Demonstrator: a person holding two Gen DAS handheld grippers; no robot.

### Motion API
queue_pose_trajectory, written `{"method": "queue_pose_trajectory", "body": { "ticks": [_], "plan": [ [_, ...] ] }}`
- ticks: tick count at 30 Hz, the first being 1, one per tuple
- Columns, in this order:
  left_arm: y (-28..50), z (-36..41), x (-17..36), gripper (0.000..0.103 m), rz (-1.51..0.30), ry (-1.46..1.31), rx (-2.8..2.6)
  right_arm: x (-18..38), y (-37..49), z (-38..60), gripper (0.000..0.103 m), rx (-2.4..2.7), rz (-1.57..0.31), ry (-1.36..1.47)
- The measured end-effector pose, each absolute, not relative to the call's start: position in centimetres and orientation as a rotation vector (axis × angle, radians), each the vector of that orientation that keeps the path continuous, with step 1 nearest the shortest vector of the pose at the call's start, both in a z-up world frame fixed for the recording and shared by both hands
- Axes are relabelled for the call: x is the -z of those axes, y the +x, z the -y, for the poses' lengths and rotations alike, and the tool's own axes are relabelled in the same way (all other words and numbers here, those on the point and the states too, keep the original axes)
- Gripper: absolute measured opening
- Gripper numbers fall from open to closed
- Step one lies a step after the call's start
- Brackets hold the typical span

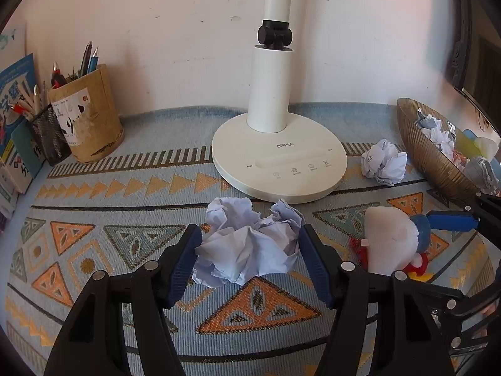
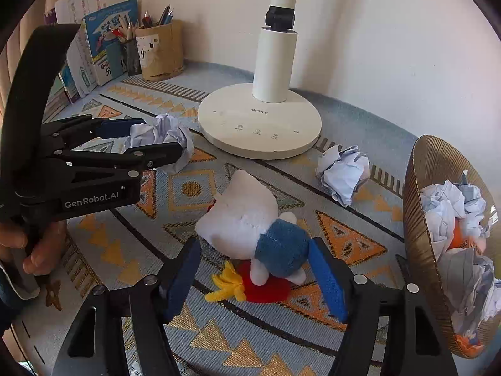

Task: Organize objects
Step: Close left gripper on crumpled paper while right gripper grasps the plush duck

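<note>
**Both grippers closed around items on the patterned cloth**

Left gripper point(image 1: 247, 250) pinches a crumpled paper ball point(image 1: 247, 244) in front of the lamp point(image 1: 278, 163). Right gripper point(image 2: 255, 269) straddles a plush toy point(image 2: 250, 228); its right pad touches the blue part, the left stands just clear. Bowl point(image 2: 419, 219) at right holds more paper.

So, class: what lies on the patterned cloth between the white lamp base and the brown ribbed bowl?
One crumpled white paper ball lies between lamp base and bowl, clearest in the right wrist view.
</note>
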State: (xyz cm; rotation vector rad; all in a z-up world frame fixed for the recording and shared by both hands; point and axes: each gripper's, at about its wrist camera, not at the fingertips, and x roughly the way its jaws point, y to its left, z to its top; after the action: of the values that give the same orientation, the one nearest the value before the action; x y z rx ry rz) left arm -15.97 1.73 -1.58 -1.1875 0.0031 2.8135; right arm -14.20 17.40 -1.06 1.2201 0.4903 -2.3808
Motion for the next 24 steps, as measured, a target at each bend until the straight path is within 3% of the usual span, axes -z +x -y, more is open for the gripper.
{"method": "queue_pose_trajectory", "body": {
  "ticks": [9,11,17,21,24],
  "plan": [
    [-16.1,-1.1,1.6,0.062,0.069,-1.192,-2.804,2.0,-16.3,-16.0,0.057,2.447,-0.496,1.207],
    [-16.1,-1.1,1.5,0.062,0.069,-1.191,-2.804,1.7,-16.0,-16.3,0.031,2.468,-0.455,1.230],
    [-15.9,-0.9,1.2,0.062,0.103,-1.178,-2.796,-0.5,-14.7,-21.5,0.031,2.527,0.121,1.389],
    [-15.9,-0.5,1.0,0.062,0.133,-1.171,-2.790,0.2,-12.3,-23.3,0.033,2.628,0.261,1.518],
    [-15.9,-0.6,0.9,0.062,0.134,-1.159,-2.785,1.4,-11.4,-22.7,0.037,2.630,0.211,1.581]
  ]
}}
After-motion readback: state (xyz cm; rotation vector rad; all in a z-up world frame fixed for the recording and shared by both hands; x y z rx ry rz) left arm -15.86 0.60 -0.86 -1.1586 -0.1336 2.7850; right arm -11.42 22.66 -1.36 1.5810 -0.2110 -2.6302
